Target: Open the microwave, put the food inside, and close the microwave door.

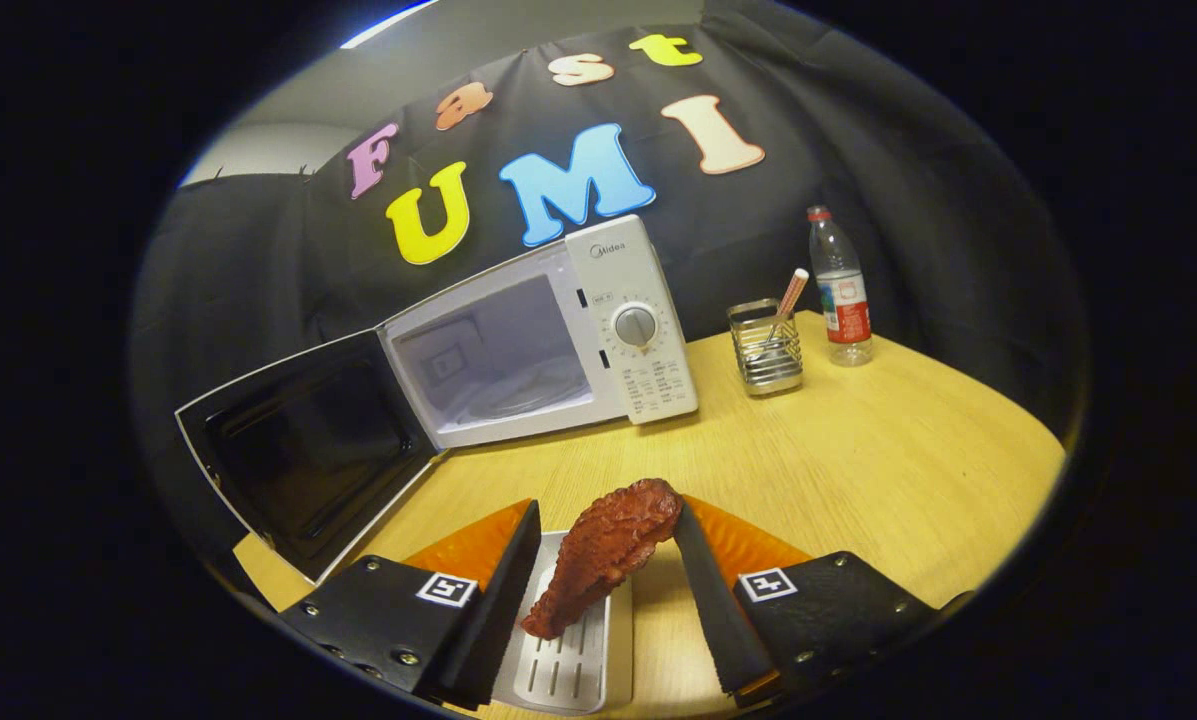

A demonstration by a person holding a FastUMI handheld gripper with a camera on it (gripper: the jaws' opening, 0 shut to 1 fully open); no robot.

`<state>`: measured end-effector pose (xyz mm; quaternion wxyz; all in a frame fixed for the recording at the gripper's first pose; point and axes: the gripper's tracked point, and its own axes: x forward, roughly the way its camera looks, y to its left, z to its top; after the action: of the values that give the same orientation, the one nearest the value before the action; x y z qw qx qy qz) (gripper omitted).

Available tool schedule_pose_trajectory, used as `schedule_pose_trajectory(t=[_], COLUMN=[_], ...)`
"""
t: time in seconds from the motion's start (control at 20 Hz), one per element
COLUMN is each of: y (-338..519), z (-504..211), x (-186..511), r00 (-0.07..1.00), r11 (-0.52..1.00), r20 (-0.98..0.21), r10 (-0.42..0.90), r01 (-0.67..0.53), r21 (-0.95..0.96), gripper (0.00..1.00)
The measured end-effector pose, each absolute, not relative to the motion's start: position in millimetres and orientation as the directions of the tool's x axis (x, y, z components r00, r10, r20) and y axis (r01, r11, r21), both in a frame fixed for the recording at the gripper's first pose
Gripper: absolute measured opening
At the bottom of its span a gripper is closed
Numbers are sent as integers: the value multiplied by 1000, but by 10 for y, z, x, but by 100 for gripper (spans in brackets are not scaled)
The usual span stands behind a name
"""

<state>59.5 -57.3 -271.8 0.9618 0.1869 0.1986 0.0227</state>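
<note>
A reddish-brown piece of food (603,555), shaped like a chicken wing, lies slantwise between my fingers. My gripper (606,510) is shut on it: its upper end presses the right fingertip and its lower end meets the left finger. Under it is a small slotted metal tray (568,672) on the table. Beyond the fingers stands the white microwave (643,340). Its dark door (308,450) is swung wide open to the left, and the cavity (498,360) shows a glass turntable inside.
To the right of the microwave, a wire cutlery holder (766,350) with a stick in it stands on the wooden table (878,460). A clear water bottle (840,290) is just past it. The open door reaches the table's near left edge.
</note>
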Motion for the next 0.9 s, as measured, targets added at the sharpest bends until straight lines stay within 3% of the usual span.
schedule_pose_trajectory(t=[0.2,0.3,0.45,0.55,0.9], y=[-531,-617,-543,-482,-477], z=[-2837,-2828,-2689,-2602,-2256], x=[693,733,719,701,636], r00=[910,918,931,938,950], r11=[862,854,813,815,820], r20=[-376,-369,-319,-296,-270], r10=[177,145,178,181,157], r01=[41,72,43,26,27], r21=[505,515,580,579,571], gripper=[79,32,16,10,10])
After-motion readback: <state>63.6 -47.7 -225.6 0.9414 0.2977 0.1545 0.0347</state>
